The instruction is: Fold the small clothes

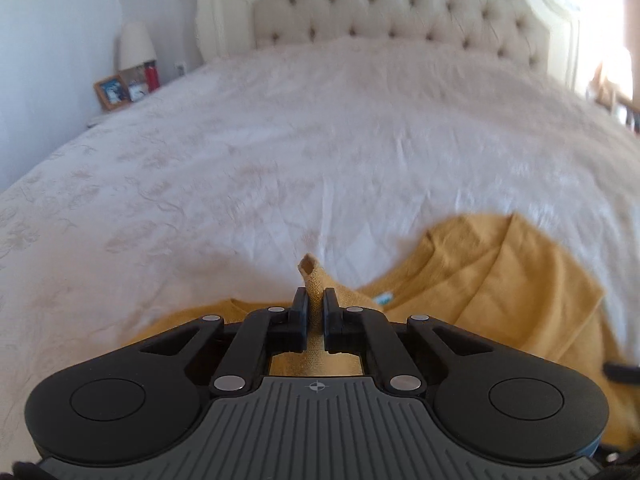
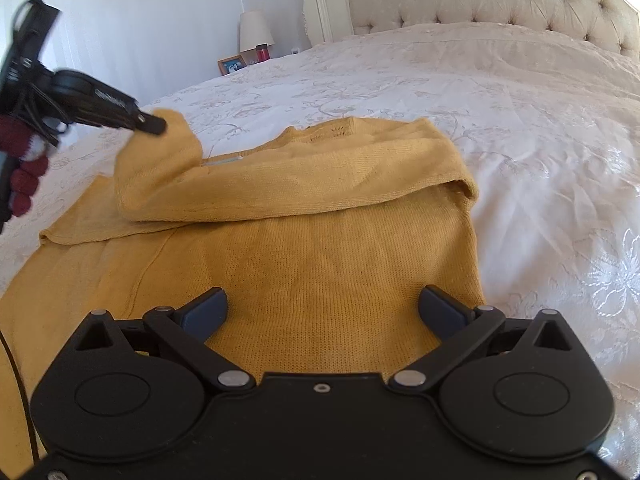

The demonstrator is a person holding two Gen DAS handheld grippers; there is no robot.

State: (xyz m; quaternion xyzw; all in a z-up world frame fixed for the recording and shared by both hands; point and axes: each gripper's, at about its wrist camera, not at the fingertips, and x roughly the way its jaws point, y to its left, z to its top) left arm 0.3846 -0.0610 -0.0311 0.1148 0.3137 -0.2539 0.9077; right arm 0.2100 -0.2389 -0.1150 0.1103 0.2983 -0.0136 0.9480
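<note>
Right wrist view takes in the whole job: a wide bed [image 2: 460,92] with a white patterned cover, and on its near part a mustard-yellow knit sweater [image 2: 320,264] spread mostly flat. The sweater's body lies smooth under the camera. Across its upper part a sleeve [image 2: 280,176] is already laid over as a thick band, running from the right shoulder toward the left. So, as I judge it, one sleeve fold is roughly in place and the fold is at an early stage: the left side of the garment sticks out flat past the band, the hem has not been brought up, and no compact bundle exists yet.

At the band's left end the left hand-held gripper [image 2: 154,124] has its jaws pinched on the cuff and holds it lifted just above the rest of the knit. The left wrist view confirms this: the left hand-held gripper's two black fingers stand nearly together with a strip of yellow knit [image 1: 314,280] clamped between them, its tip poking up past the fingertips.

The right hand-held gripper [image 2: 322,308] hangs over the sweater's lower body with its jaws spread wide, holding nothing.
</note>
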